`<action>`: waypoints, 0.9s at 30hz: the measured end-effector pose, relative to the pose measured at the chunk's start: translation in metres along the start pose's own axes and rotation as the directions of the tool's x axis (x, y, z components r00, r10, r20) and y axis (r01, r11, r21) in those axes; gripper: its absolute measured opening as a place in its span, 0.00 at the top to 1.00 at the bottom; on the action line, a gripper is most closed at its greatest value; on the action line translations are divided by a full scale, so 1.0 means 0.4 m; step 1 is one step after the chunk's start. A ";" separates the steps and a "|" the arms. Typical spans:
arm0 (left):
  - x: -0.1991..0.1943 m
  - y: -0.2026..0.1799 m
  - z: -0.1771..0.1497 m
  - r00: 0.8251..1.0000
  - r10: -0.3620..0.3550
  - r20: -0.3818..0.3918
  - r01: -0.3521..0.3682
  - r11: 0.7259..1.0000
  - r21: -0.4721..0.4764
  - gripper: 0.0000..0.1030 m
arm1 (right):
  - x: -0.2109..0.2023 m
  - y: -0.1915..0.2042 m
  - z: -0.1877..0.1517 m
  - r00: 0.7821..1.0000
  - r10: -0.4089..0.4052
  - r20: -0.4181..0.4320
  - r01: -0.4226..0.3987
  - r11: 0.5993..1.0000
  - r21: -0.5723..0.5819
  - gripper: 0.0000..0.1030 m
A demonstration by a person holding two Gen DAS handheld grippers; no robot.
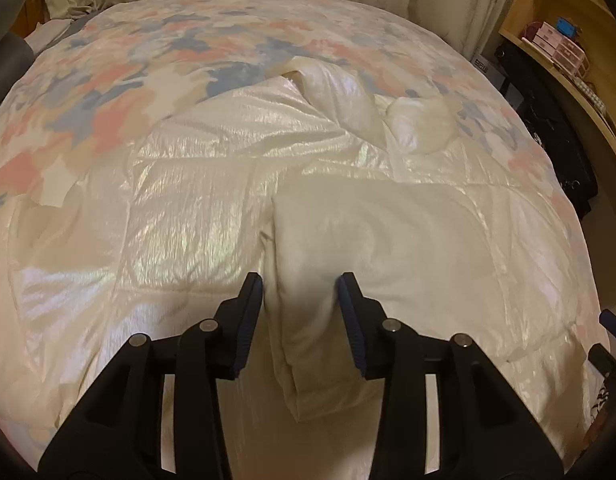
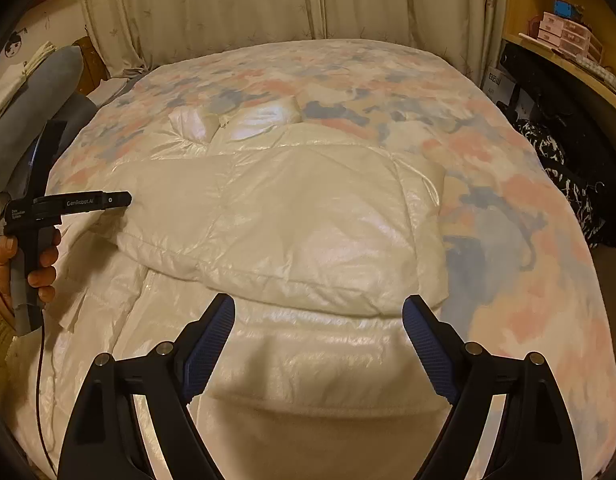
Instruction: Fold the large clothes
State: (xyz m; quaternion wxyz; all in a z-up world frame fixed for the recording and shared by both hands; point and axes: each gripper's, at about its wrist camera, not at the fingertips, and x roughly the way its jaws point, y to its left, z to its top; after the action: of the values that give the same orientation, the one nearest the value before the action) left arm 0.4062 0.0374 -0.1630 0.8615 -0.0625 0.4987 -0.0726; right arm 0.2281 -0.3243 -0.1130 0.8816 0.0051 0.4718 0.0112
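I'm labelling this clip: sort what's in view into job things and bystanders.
Job: white puffy coat; left gripper, closing on a fold of it; right gripper, open above it.
Bystanders: floral bedspread; curtains; wooden shelf; pink drawers.

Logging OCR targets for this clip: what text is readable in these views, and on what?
"GenRobot.AI": on the left tool body, right wrist view.
Small white lettering at that tool's rear: too small to read.
White box by the shelf: bold dark characters, blurred.
Left wrist view: none readable.
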 end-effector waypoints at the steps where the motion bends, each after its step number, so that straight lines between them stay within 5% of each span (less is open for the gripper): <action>1: 0.004 0.001 0.006 1.000 0.001 0.001 -0.001 1.000 -0.004 0.62 | 0.007 -0.016 0.012 1.000 0.010 -0.003 -0.010 1.000 0.017 0.15; 14: 0.065 0.008 0.060 0.999 -0.041 0.005 0.041 0.998 -0.049 0.61 | 0.291 -0.383 0.196 0.994 0.078 -0.077 -0.040 0.911 0.410 0.14; 18: 0.063 -0.013 0.072 0.999 -0.027 0.034 0.028 0.999 -0.030 0.82 | 0.389 -0.435 0.196 0.976 0.201 -0.086 -0.130 0.849 0.512 0.16; 20: 0.047 -0.031 0.083 0.997 -0.022 0.071 0.023 1.000 -0.011 0.88 | 0.384 -0.422 0.208 0.970 0.239 -0.037 -0.193 0.858 0.476 0.62; 21: 0.038 -0.040 0.088 0.995 -0.022 0.093 0.022 1.000 0.000 0.89 | 0.364 -0.407 0.217 0.983 0.181 -0.026 -0.152 0.889 0.432 0.72; 24: 0.041 -0.067 0.092 0.992 -0.005 0.122 -0.001 0.999 0.049 0.89 | 0.338 -0.385 0.218 0.997 0.083 0.005 -0.079 0.924 0.374 0.80; 27: 0.102 -0.096 0.077 0.995 0.074 0.065 -0.080 0.991 0.107 0.84 | 0.376 -0.370 0.188 0.998 0.012 -0.067 0.014 0.929 0.370 0.80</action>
State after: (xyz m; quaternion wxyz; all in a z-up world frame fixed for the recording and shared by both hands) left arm 0.4506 -0.0067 -0.1756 0.8805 0.0020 0.4697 -0.0647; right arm 0.3765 -0.4686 -0.1993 0.8483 0.1708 0.4950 -0.0784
